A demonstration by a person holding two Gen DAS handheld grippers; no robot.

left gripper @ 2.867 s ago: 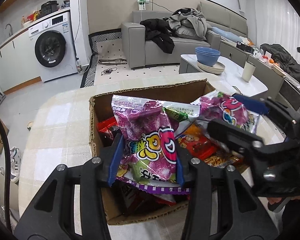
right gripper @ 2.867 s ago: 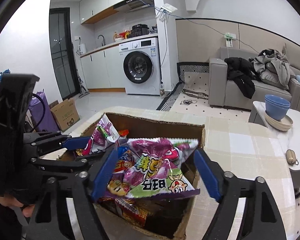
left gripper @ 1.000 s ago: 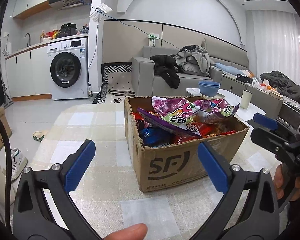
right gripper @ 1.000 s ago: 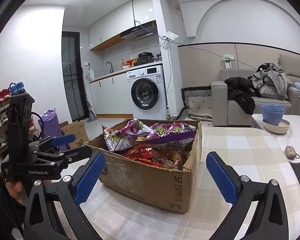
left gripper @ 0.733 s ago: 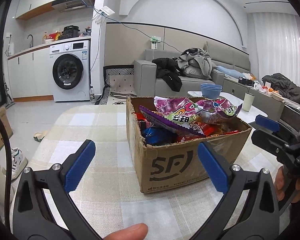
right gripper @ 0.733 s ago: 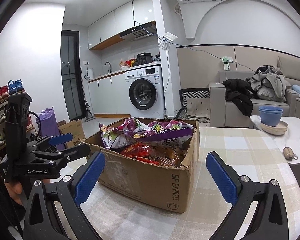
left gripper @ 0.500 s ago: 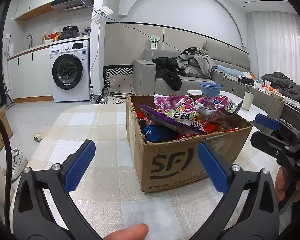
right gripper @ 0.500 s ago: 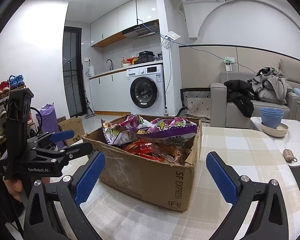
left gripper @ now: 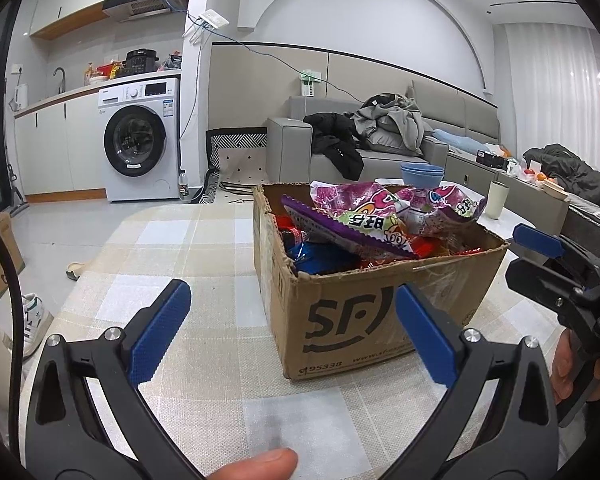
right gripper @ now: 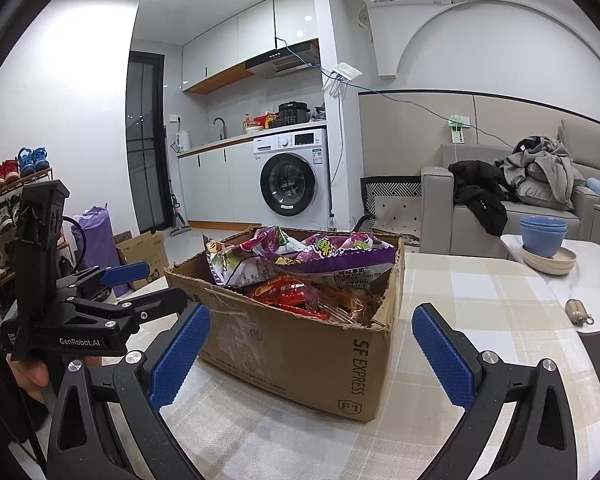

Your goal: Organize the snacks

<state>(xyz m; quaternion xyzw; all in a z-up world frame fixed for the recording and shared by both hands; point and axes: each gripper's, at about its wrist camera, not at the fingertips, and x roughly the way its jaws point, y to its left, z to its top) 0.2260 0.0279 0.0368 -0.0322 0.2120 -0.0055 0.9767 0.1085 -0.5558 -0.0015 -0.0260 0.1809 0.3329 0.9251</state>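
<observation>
A cardboard box [left gripper: 364, 312] stands on the checked tablecloth [left gripper: 172, 264], full of snack bags. Purple snack bags [left gripper: 348, 220] lie on top, with red and blue packets under them. The box also shows in the right wrist view [right gripper: 300, 344], with the purple bags [right gripper: 300, 256] heaped above its rim. My left gripper [left gripper: 292, 324] is open and empty, low in front of the box. My right gripper [right gripper: 312, 344] is open and empty, in front of the box's other side. Each gripper shows in the other's view, right [left gripper: 540, 252] and left [right gripper: 136, 288].
A side table with stacked blue bowls [right gripper: 544, 236] and a cup [left gripper: 498, 198] stands to the right of the table. A small keyring-like item [right gripper: 578, 310] lies near the table's right edge. A sofa with clothes [left gripper: 380, 140] and a washing machine [left gripper: 140, 144] are behind.
Both grippers let go of the purple snack bags in the box, then drew back and down to table level. In the last second they barely moved.
</observation>
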